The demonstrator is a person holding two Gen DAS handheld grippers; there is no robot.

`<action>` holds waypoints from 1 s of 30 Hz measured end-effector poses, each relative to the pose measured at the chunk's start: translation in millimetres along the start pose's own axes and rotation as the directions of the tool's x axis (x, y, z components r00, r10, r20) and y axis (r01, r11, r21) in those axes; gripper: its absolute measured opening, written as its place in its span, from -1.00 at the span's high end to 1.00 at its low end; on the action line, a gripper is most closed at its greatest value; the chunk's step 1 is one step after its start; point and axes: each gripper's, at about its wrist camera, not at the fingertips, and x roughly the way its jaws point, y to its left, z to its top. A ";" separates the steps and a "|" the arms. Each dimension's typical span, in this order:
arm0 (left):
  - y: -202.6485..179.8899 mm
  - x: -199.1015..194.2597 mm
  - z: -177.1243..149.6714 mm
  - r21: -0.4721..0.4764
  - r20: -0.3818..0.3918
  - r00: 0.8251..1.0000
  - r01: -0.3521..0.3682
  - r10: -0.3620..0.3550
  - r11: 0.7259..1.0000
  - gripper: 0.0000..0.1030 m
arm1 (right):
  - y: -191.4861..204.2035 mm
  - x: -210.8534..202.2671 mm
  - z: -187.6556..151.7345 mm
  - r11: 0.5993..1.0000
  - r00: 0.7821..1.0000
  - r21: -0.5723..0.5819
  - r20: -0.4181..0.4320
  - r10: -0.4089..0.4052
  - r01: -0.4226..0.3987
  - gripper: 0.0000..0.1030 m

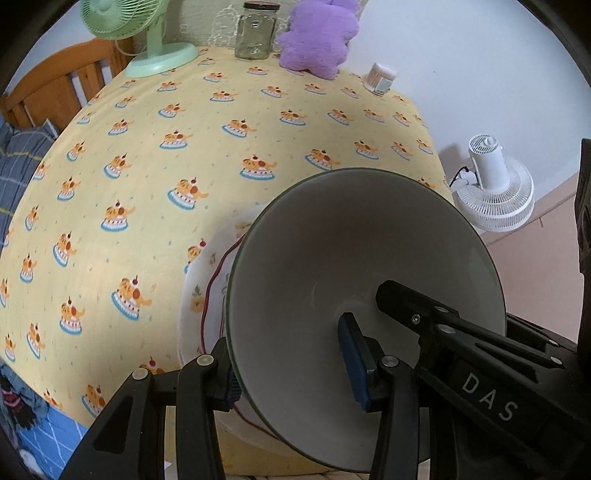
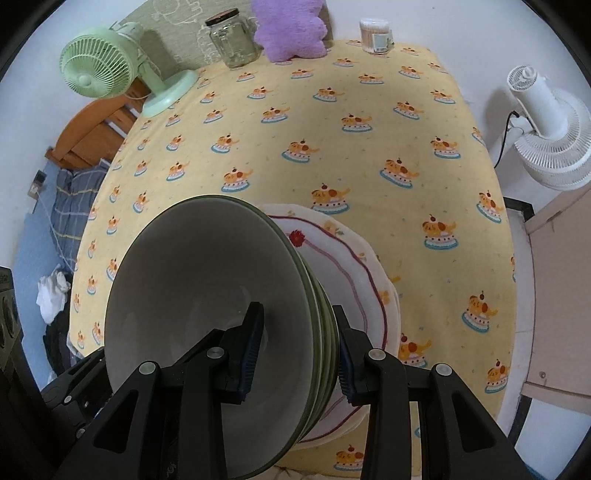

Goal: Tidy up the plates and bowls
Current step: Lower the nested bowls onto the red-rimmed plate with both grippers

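Note:
A stack of several grey bowls with green rims (image 1: 351,240) (image 2: 192,277) is held from two sides. My left gripper (image 1: 291,365) is shut on the near wall of the stack, one pad inside the top bowl and one outside. My right gripper (image 2: 299,350) is shut on the stack's right wall in the same way. A finger of the right gripper (image 1: 399,295) reaches into the bowl in the left wrist view. Under the bowls lie white plates with a red wavy line (image 1: 207,280) (image 2: 354,266). Whether the bowls touch the plates I cannot tell.
The table wears a yellow cloth with a cake print (image 2: 332,122). Along its far edge stand a green fan (image 2: 99,62), a glass jar (image 2: 232,37), a purple plush (image 2: 291,29) and a tub of cotton swabs (image 2: 376,35). A white fan (image 2: 546,129) stands off the table at the right.

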 end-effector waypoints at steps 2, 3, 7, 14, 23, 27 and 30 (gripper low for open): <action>-0.1 1.1 1.9 0.009 -0.004 1.000 0.005 -0.005 1.000 0.13 | -1.3 0.4 1.7 1.000 1.000 0.009 0.002 -0.007 0.007 0.22; -0.3 1.5 2.6 0.012 -0.006 1.000 0.006 -0.006 1.000 0.13 | -1.8 0.4 2.0 1.000 1.000 0.013 0.002 -0.011 0.011 0.22; -2.1 2.2 1.9 0.028 -0.017 1.000 0.007 -0.006 1.000 0.13 | -3.5 -0.3 1.2 0.999 1.000 0.029 0.000 -0.015 0.015 0.22; -6.1 1.6 -4.6 0.036 -0.021 1.000 0.007 -0.006 0.999 0.13 | -7.5 -2.9 -7.0 0.999 1.000 0.045 -0.002 -0.019 0.019 0.22; -8.6 -2.6 -8.4 0.020 0.004 0.997 -0.083 0.083 0.996 -0.11 | -8.1 -5.7 -11.0 0.999 0.999 0.011 0.030 -0.034 0.034 0.20; -12.9 -11.2 -13.0 0.031 0.030 0.993 -0.115 0.114 0.993 -0.60 | -5.2 -14.0 -14.4 0.998 0.995 -0.031 0.084 -0.050 0.053 -0.15; -16.4 -19.2 -16.0 0.038 0.060 0.989 -0.136 0.133 0.990 -0.69 | -2.9 -25.2 -19.4 0.998 0.990 -0.053 0.141 -0.014 0.022 -0.50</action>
